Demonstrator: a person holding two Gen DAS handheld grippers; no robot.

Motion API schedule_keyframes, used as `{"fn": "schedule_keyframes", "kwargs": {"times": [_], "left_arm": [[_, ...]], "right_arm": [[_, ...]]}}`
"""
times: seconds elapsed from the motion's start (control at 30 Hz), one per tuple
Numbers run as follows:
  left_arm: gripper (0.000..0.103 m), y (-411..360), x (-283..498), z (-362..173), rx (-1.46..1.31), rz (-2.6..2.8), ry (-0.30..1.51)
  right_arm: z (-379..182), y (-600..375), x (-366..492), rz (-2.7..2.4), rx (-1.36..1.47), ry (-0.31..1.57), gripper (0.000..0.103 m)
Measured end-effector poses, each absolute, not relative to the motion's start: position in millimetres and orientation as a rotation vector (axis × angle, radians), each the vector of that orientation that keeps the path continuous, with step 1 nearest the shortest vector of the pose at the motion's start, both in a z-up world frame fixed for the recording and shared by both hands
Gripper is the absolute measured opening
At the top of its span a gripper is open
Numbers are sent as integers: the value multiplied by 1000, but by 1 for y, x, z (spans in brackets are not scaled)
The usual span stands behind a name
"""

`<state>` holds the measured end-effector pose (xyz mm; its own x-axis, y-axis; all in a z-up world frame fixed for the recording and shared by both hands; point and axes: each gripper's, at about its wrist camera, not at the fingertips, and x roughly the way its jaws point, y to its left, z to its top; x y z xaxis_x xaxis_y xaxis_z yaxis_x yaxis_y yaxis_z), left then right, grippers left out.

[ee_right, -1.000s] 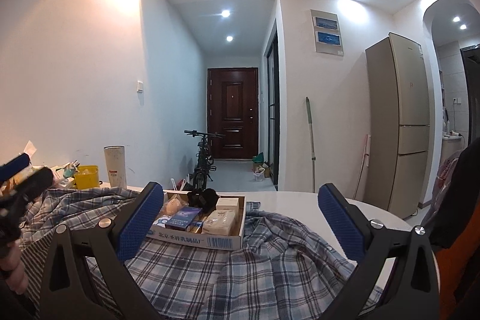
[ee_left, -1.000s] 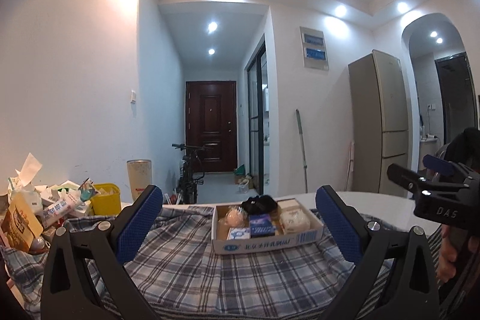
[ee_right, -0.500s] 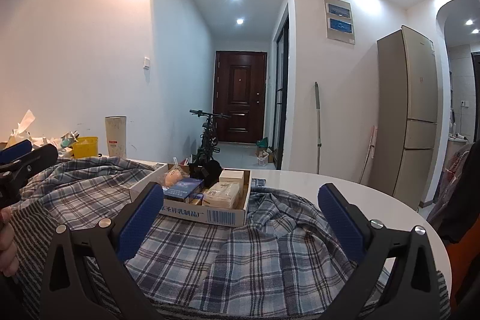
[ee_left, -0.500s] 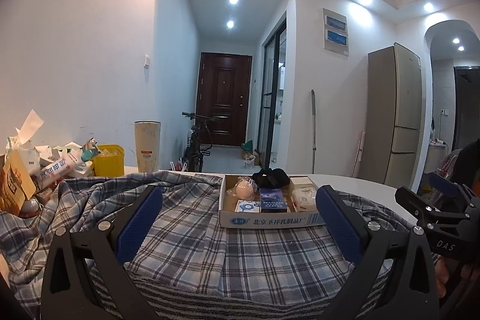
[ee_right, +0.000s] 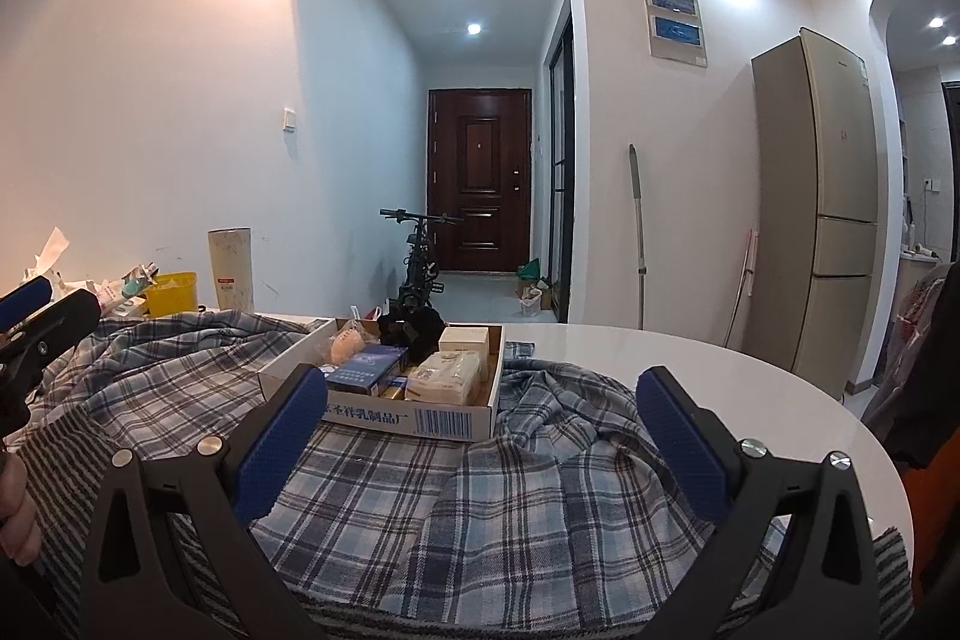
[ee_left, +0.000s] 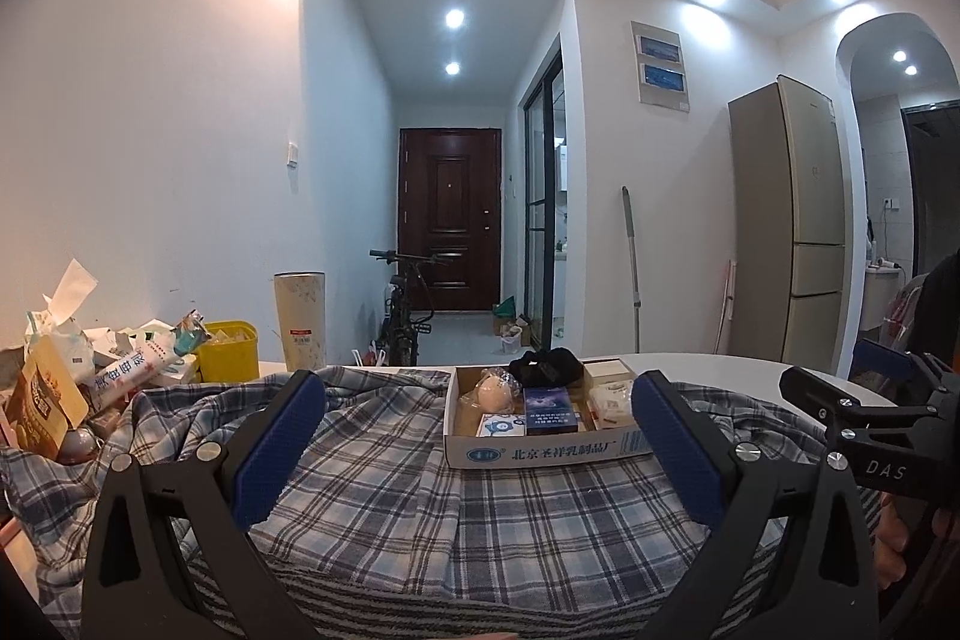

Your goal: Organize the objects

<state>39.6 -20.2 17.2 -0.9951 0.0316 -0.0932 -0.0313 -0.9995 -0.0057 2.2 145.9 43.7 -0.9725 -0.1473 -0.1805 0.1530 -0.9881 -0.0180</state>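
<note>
Both sets of fingers are spread wide with nothing between them: the left gripper and the right gripper hover side by side above the near edge of the counter. A plaid shirt lies rumpled across most of the white counter, over a striped cloth along the near edge. On the shirt, toward the far edge, sits a shallow cardboard box with printed blue lettering. Inside it: a pale pink round item in wrap, a dark blue carton, a black bundle at the back and white packets on the right side. At the far left corner there's a yellow tub, a tall pale tumbler and a heap of snack packets.
</note>
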Motion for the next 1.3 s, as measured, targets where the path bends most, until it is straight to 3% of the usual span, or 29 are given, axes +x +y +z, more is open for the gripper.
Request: {"fn": "schedule_keyframes", "kwargs": {"times": [1.3], "left_arm": [[103, -21, 38, 16, -157, 3100, 7]], "right_arm": [[44, 149, -1, -2974, 292, 16, 103]]}}
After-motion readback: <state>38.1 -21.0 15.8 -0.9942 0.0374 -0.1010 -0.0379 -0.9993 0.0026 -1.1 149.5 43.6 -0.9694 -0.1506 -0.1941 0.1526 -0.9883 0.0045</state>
